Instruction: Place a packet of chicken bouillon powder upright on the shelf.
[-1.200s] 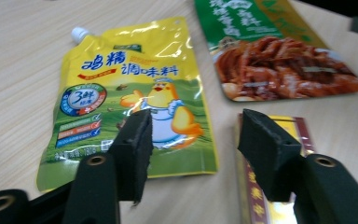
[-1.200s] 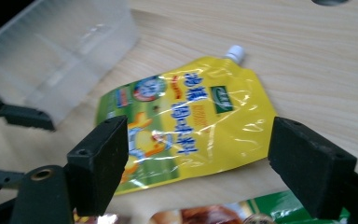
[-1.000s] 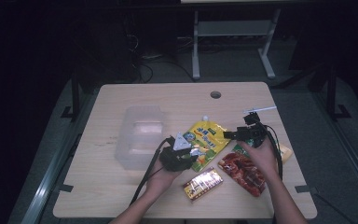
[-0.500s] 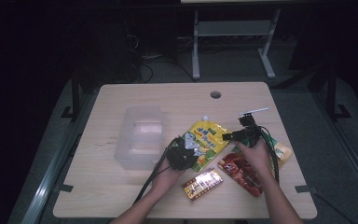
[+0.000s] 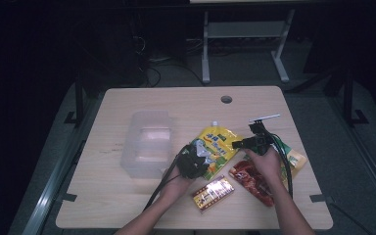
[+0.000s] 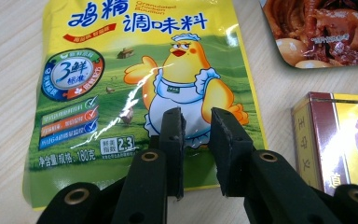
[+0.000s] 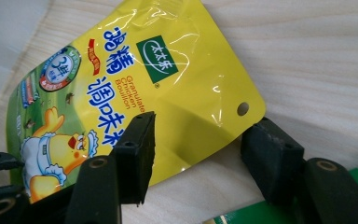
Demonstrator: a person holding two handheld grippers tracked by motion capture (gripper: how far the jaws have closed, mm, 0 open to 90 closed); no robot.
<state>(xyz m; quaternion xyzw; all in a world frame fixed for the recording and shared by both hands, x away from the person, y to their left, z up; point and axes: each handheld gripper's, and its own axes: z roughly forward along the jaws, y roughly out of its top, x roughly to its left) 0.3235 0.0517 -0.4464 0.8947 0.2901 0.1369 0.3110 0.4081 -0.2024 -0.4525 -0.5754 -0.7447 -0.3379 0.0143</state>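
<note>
Pouch: we see the yellow bouillon pouch (image 5: 218,147) lying flat toward the near right part of the table (image 5: 127,105), between the clear tub (image 5: 147,144) and the red snack pack (image 5: 252,178).
Left tool: our left tool (image 6: 196,128) sits over the pouch's lower edge, jaws standing nearly together with a narrow gap; its jaws have just been closing, and we cannot tell that they pinch the film.
Right tool: our right tool (image 7: 200,140) straddles the pouch's top corner by the hang hole, jaws apart and not pressing; they have just been closing, with that corner between them.
Advice: we judge the grip should land on the sealed rim, pads squarely on both faces, lifted evenly at both ends so the slick film does not slip.
Neighbours: the small box (image 5: 214,192) lies near the front edge.
Surface: pale wood grain, with a cable hole (image 5: 226,99) near the far edge.
Room: dim, with a grey floor and a white frame (image 5: 242,36) beyond.
</note>
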